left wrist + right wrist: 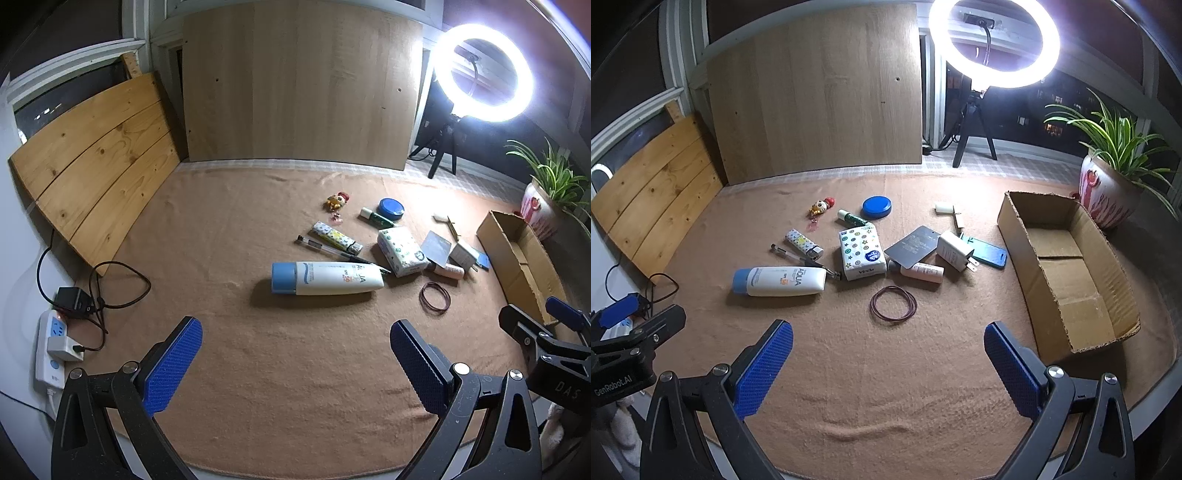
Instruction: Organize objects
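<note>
Clutter lies on the mat left of the empty cardboard box. My left gripper and right gripper hover spread, holding nothing. Advise lifting the rubber bands nearest the box first.

Ring light lit, dark windows, brown carpet.

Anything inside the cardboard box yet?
The cardboard box looks empty in the right wrist view: only its bare floor and folded bottom flaps show. The near wall hides a strip of floor at the front, so that corner cannot be checked.
</note>
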Available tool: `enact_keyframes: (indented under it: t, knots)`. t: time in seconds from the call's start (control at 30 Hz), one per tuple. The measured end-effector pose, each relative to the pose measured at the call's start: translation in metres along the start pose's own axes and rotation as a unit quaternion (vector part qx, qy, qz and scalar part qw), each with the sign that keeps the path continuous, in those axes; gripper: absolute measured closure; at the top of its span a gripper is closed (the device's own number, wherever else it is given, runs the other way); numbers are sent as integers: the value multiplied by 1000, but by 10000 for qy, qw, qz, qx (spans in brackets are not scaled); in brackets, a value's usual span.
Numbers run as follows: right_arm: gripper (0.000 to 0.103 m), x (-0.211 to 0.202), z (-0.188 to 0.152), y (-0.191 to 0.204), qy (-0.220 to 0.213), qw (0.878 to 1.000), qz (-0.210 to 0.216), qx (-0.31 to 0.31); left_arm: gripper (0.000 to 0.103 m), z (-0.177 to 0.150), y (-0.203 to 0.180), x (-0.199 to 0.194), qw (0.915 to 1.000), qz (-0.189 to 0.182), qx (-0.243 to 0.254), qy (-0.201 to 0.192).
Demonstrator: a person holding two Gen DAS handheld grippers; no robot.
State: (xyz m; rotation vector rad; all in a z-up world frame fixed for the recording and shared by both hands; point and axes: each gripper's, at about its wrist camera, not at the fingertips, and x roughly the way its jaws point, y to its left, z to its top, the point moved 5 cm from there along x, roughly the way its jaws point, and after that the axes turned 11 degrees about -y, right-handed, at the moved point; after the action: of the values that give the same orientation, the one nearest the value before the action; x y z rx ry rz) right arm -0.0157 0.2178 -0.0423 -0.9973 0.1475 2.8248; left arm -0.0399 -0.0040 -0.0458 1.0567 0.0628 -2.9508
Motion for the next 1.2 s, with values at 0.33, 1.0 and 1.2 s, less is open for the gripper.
enact_keyframes:
  t: [0.33,1.0,1.2]
  knots:
    - [1,0,2,0,9,10000,-13,32,0,2,0,0,9994,-286,218,-15]
    - [1,1,-1,-1,65,9998,-129,150,0,7,-1,3,9986,-394,338,-55]
    - [1,3,0,-1,80,9997,-174,165,0,9,-1,7,9983,-439,369,-26]
